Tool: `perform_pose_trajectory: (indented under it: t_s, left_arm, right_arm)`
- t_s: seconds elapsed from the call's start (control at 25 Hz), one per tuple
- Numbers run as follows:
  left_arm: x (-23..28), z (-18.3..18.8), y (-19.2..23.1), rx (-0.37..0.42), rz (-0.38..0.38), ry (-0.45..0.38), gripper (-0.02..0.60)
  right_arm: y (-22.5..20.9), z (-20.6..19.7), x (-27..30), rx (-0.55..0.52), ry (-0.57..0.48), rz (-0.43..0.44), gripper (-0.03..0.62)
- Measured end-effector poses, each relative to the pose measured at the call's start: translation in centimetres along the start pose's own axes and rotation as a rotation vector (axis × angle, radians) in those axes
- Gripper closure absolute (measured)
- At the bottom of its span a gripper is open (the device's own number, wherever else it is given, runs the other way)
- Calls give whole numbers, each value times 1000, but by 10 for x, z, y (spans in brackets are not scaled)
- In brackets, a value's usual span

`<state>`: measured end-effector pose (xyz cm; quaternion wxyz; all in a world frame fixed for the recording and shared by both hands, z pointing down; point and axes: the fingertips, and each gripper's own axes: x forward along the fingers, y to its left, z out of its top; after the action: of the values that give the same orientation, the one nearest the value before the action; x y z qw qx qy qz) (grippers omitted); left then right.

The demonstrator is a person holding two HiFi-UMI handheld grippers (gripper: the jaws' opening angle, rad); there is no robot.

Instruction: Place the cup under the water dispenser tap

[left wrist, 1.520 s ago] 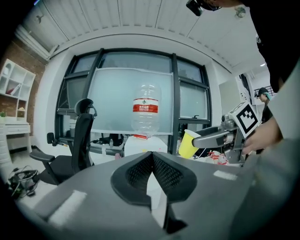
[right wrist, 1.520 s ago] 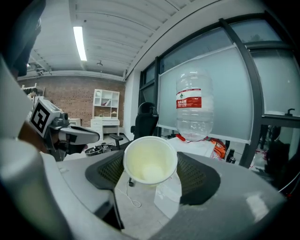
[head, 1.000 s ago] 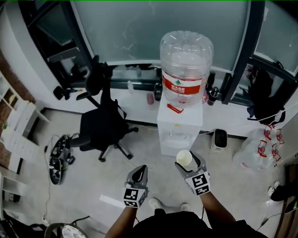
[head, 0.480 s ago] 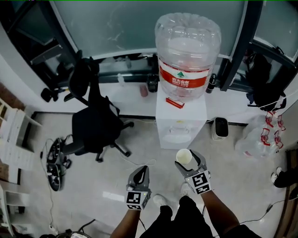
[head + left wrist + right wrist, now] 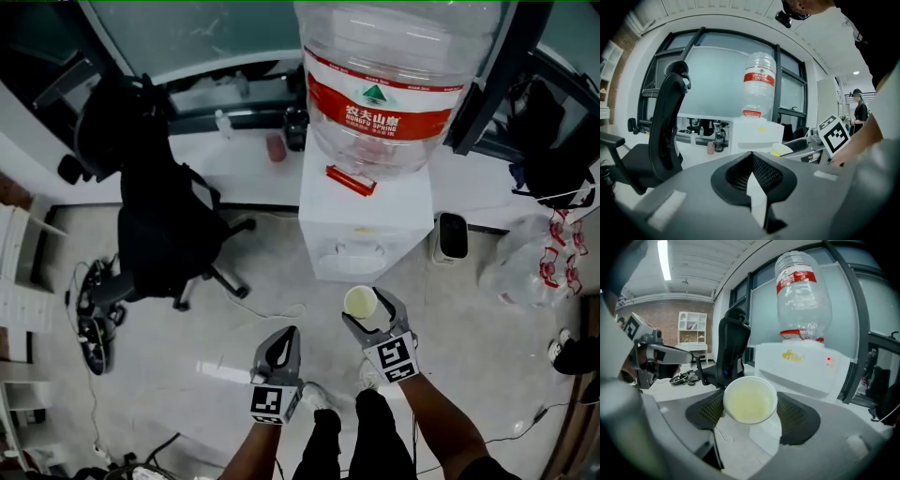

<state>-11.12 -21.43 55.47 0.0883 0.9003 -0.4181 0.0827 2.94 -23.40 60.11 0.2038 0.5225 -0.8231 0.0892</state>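
A pale paper cup (image 5: 361, 302) sits upright between the jaws of my right gripper (image 5: 367, 311), which is shut on it. The right gripper view looks into the empty cup (image 5: 750, 400), gripped on both sides by the black pads (image 5: 797, 416). A short way ahead stands the white water dispenser (image 5: 366, 225), with its tap recess (image 5: 361, 251) and a big clear bottle (image 5: 384, 84) on top. The cup is in front of the recess, apart from it. My left gripper (image 5: 286, 337) hangs lower left of the cup, shut and empty, its tips meeting (image 5: 751, 154).
A black office chair (image 5: 164, 234) stands left of the dispenser. A bundle of cables (image 5: 89, 314) lies on the floor farther left. A small black device (image 5: 452, 236) and plastic bags (image 5: 534, 272) sit to the dispenser's right. A pink bottle (image 5: 276, 147) stands on the window ledge behind.
Both grippers have sunk and come nearer the dispenser, which now fills more of the view. The cup stays held in the right gripper. The left gripper stays shut.
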Motion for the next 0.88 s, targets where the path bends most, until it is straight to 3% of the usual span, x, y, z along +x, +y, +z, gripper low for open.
perform_pose_trajectory:
  t_s: [0.48, 0.88]
  left_arm:
    - [69, -85, 27, -28, 62, 18, 565]
    - [105, -140, 44, -5, 50, 0, 565]
  right_arm:
    - [-26, -89, 110, 30, 32, -33, 244]
    - [-49, -137, 174, 20, 95, -86, 244]
